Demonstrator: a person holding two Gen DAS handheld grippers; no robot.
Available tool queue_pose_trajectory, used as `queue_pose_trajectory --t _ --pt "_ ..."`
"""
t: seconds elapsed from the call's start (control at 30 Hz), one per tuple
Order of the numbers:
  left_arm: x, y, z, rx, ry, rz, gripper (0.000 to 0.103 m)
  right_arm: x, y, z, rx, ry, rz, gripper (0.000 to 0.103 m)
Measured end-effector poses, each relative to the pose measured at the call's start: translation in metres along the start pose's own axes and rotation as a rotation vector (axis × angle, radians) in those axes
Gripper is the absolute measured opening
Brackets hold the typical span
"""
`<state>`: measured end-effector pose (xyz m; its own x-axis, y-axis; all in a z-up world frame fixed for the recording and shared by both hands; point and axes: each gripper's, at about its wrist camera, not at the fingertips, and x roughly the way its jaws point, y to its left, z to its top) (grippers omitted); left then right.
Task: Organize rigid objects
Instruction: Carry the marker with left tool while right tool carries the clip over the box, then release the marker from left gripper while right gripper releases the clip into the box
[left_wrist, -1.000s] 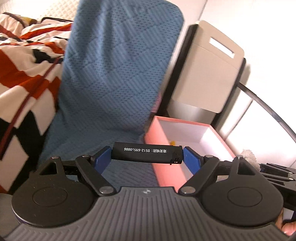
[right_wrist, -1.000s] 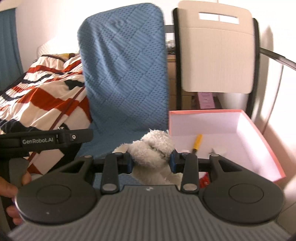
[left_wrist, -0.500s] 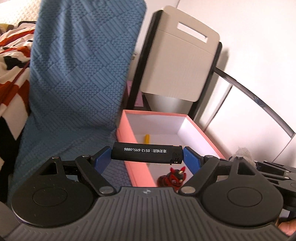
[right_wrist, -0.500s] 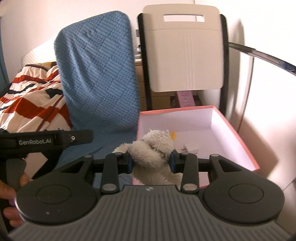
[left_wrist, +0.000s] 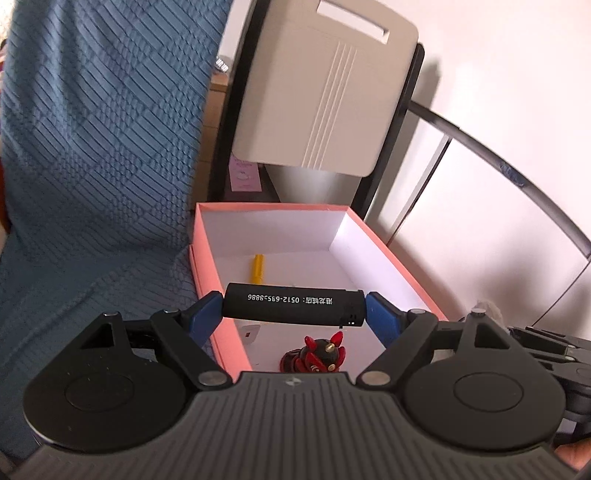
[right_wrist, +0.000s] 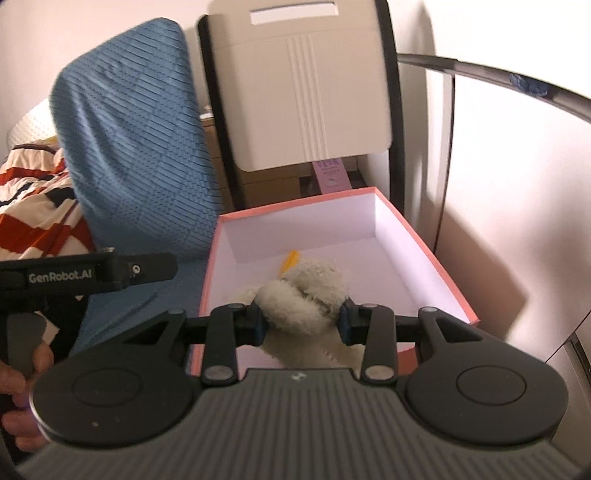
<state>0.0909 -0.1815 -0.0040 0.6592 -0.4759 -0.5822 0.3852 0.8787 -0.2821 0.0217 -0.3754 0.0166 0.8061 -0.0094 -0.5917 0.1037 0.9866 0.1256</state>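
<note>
My left gripper (left_wrist: 293, 308) is shut endwise on a black lighter (left_wrist: 291, 304) with white print, held above the near end of the pink box (left_wrist: 207, 258). Inside the box lie a yellow stick (left_wrist: 257, 268) and a red-and-black figurine (left_wrist: 317, 354). My right gripper (right_wrist: 301, 319) is shut on a white plush toy (right_wrist: 306, 291), held over the same pink box (right_wrist: 436, 258), above its near half. The yellow stick (right_wrist: 289, 260) peeks out behind the plush.
The box rests on a chair draped in blue quilted cloth (left_wrist: 92, 147). A beige chair back (right_wrist: 306, 92) stands behind the box. A striped blanket (right_wrist: 29, 210) lies at the left. A white wall (left_wrist: 498, 110) runs along the right.
Both grippers have moved right and forward over the pink box, each carrying its object. The box now fills more of both views and the figurine has come into sight.
</note>
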Motion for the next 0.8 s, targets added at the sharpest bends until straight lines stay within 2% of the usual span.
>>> queue_pose_trajectory --t 0.47,0.8 --pt "0.096 0.007 0.014 -0.056 0.128 -0.004 0.086 0.079 -0.041 0.006 0.052 0.133 -0.010 0.039" --pt "0.131 0.012 0.019 -0.051 0.171 0.007 0.086 0.119 -0.053 0.003 0.084 0.203 -0.026 0.040"
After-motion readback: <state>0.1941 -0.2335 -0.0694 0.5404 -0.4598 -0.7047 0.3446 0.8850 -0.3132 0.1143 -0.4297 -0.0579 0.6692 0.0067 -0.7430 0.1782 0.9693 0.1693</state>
